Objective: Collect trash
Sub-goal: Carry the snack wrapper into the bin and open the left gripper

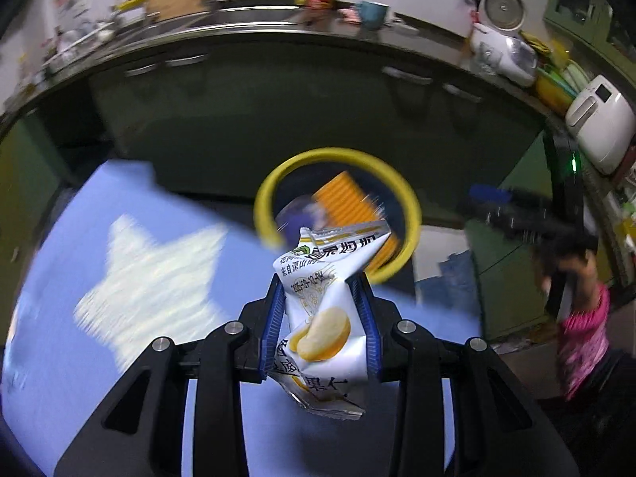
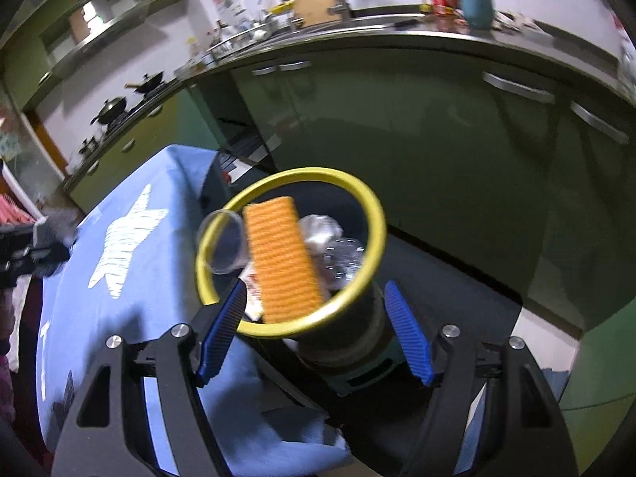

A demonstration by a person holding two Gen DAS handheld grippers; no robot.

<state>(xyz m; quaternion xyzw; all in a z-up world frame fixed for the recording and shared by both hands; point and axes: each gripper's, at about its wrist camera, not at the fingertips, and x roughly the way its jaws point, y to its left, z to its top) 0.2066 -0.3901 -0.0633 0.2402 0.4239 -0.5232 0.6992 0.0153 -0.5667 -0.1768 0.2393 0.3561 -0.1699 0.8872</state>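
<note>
My left gripper is shut on a crumpled white snack wrapper with a yellow picture, held just short of the yellow-rimmed bin. The bin sits past the edge of the blue table. It holds an orange ribbed sheet, a clear plastic cup and crumpled clear plastic. My right gripper is open, with its blue fingers on either side of the bin's dark body, apart from it.
A blue tablecloth with a white star covers the table at left and also shows in the right wrist view. Dark green kitchen cabinets stand behind the bin. The right gripper and a pink sleeve show at the right.
</note>
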